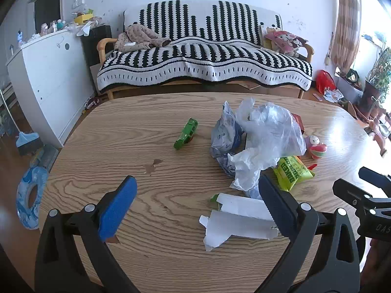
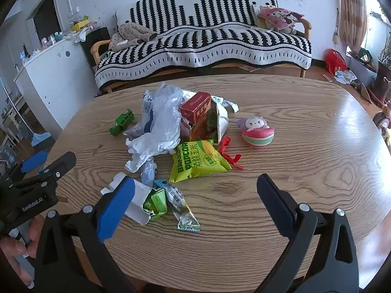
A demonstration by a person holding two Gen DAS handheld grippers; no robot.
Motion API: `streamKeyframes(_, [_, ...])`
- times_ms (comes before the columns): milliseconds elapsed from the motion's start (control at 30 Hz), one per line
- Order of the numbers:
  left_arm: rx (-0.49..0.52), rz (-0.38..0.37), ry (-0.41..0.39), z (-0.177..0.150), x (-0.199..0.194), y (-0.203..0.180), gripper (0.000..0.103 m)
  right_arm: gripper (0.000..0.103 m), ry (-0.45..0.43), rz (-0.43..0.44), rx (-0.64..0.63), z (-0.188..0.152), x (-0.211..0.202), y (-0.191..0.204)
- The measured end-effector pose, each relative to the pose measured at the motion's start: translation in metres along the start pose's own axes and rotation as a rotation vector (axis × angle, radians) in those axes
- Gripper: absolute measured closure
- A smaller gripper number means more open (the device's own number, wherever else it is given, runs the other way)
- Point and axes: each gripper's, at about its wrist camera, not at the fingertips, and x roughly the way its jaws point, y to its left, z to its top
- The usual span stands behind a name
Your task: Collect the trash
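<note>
bright daylight from right window [image 1: 371,44] | table [image 2: 352,112] glare | fisheye edges dark

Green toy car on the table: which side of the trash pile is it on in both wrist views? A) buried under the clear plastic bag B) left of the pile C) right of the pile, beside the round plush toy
B: the green toy car sits alone on bare wood left of the clear plastic bag; the round plush toy lies on the right.
</note>
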Motion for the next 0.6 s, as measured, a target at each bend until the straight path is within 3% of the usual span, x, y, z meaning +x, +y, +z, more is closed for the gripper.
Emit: streamKeyframes(600, [0.007, 0.004, 0.000, -0.0036, 0.0043, -0.0028, 0.006, 0.006, 0.001, 0.004, 0.004, -0.0005, -0.0002, -0.0009])
